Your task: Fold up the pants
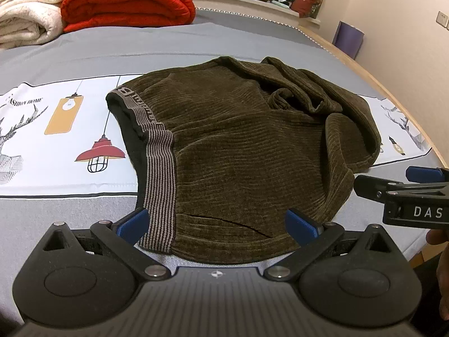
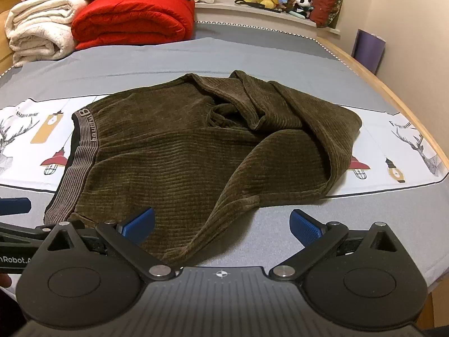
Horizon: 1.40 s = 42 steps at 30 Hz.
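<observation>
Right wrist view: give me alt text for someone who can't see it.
Olive-brown corduroy pants lie partly folded on a grey bed, striped waistband at left. The open right gripper hovers over their near edge; folded blankets sit behind.

Pants (image 1: 247, 146) — ribbed, matt corduroy cloth

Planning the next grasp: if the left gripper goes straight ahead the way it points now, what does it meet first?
Most likely the pants: their near edge by the striped waistband already lies between the open left gripper fingers.
</observation>
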Each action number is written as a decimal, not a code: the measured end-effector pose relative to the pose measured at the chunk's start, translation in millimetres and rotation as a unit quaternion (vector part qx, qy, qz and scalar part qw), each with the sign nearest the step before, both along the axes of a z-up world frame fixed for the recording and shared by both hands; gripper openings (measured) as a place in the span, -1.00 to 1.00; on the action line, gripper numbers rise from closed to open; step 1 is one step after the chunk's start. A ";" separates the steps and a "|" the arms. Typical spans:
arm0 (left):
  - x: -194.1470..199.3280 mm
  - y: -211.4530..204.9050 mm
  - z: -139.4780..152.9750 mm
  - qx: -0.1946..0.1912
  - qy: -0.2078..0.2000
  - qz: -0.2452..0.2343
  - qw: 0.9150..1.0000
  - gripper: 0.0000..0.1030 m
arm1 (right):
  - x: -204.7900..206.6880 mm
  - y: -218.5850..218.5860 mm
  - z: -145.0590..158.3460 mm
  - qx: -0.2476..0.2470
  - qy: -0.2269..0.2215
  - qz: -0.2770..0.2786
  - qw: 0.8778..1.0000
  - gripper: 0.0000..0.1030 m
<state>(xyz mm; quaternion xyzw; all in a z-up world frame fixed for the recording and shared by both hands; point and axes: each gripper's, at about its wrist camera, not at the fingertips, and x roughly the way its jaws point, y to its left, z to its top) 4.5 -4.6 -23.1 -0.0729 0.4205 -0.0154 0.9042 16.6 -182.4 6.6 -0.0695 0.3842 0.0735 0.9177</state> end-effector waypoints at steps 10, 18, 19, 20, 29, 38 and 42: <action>0.3 0.0 -0.4 -0.001 0.002 -0.001 1.000 1.00 | -0.4 0.3 -0.7 -0.003 0.000 0.000 1.000 0.97; 1.6 -0.1 -2.0 0.001 0.005 -0.002 1.000 1.00 | -1.4 1.3 0.3 -0.003 -0.004 0.002 1.000 0.97; 1.7 -0.3 -2.7 0.001 0.006 -0.001 1.000 1.00 | -1.3 1.4 0.6 -0.003 -0.005 0.002 1.000 0.97; 1.8 -0.3 -3.4 0.001 0.008 -0.001 1.000 1.00 | -1.5 1.4 1.1 -0.002 -0.006 0.002 1.000 0.97; 3.9 6.7 -14.7 0.017 0.026 0.013 0.999 1.00 | -2.6 -0.3 6.1 -0.003 -0.023 -0.002 1.000 0.89; 15.9 52.3 -11.9 -0.032 0.053 0.004 0.998 -0.48 | 3.5 -17.5 15.8 0.047 -0.019 -0.027 0.998 -0.03; 34.4 75.5 6.9 -0.030 0.049 -0.049 0.997 -0.48 | 7.0 -25.4 20.8 0.073 -0.017 -0.032 0.997 -0.03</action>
